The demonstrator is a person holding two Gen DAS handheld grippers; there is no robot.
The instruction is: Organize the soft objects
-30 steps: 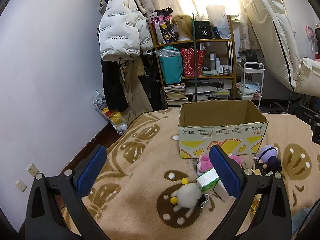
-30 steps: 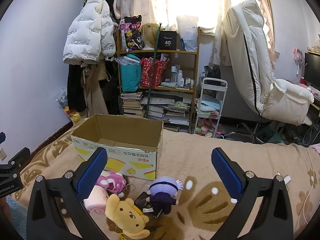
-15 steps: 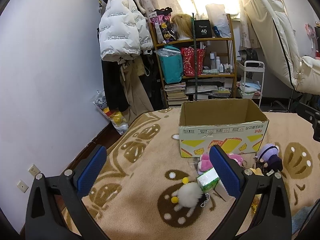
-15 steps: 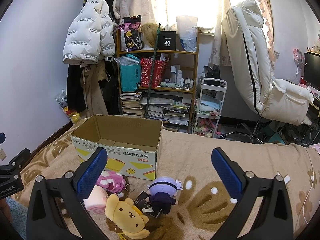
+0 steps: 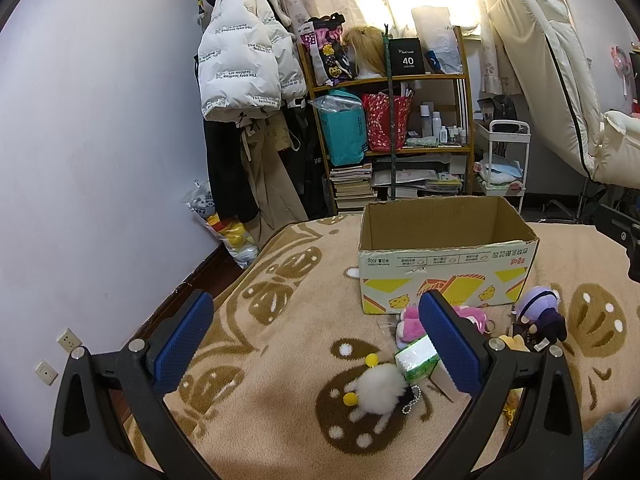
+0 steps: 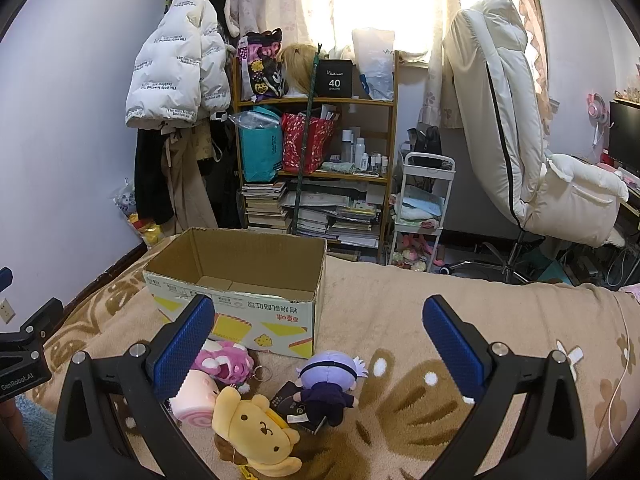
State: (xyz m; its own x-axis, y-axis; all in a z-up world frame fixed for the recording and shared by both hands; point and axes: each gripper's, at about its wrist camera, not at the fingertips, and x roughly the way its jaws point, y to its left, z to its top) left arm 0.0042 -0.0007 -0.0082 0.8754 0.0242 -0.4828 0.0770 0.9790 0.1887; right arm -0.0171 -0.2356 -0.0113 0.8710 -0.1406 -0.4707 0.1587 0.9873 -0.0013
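An open, empty cardboard box [image 5: 444, 276] [image 6: 240, 300] stands on a beige patterned blanket [image 5: 280, 300]. In front of it lie soft toys: a white fluffy pompom toy [image 5: 378, 386], a green tissue pack [image 5: 414, 360], a pink plush [image 6: 224, 362], a purple-haired doll [image 6: 330, 380], a yellow dog plush [image 6: 256, 426] and a pink roll cake plush [image 6: 196, 398]. My left gripper [image 5: 316, 340] is open and empty above the blanket, left of the toys. My right gripper [image 6: 320, 344] is open and empty above the doll.
A cluttered shelf [image 6: 316, 152] with books and bags stands behind the bed. Coats [image 5: 244, 68] hang at the left wall. A white chair [image 6: 520, 140] and a small trolley [image 6: 420, 208] stand at the right. The blanket [image 6: 480, 320] extends right of the box.
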